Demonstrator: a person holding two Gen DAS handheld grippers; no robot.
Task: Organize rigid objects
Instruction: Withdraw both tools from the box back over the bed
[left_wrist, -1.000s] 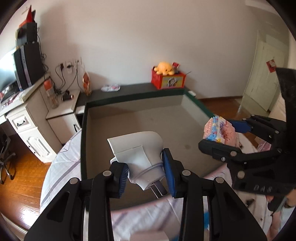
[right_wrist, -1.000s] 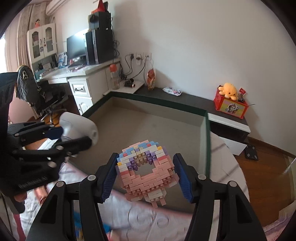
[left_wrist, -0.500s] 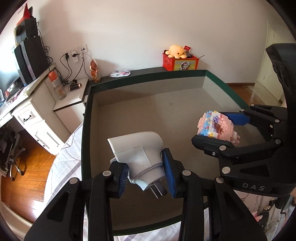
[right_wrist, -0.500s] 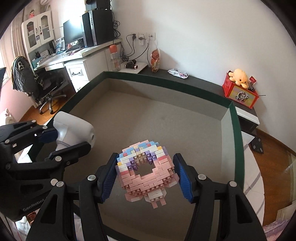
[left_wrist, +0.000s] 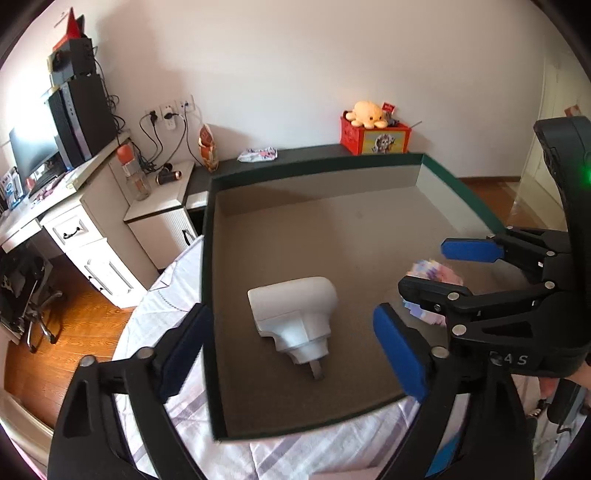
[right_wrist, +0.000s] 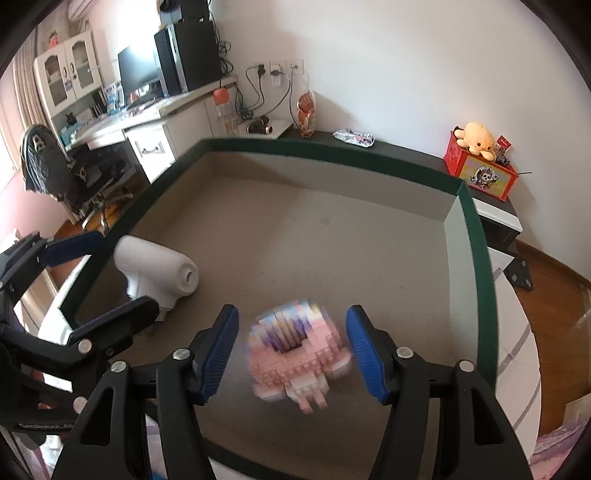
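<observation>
A white plug-shaped device (left_wrist: 295, 317) lies on the brown floor of the green-rimmed box (left_wrist: 207, 258), between my left gripper's (left_wrist: 291, 343) wide-open fingers and free of them. It also shows in the right wrist view (right_wrist: 155, 269). A pink brick donut (right_wrist: 295, 354) is blurred between my right gripper's (right_wrist: 291, 350) open fingers, apart from both pads. In the left wrist view the donut (left_wrist: 432, 277) is partly hidden behind the right gripper (left_wrist: 439, 266).
The box rim (right_wrist: 476, 258) encloses the area on all sides. A red box with a yellow plush (left_wrist: 373, 129) sits on the dark shelf behind. A desk with a monitor (left_wrist: 33, 155) stands at left. Striped cloth (left_wrist: 295, 458) lies under the box.
Both grippers have opened. The white device has dropped onto the box floor. The brick donut has left the right pads and blurs as it falls.
</observation>
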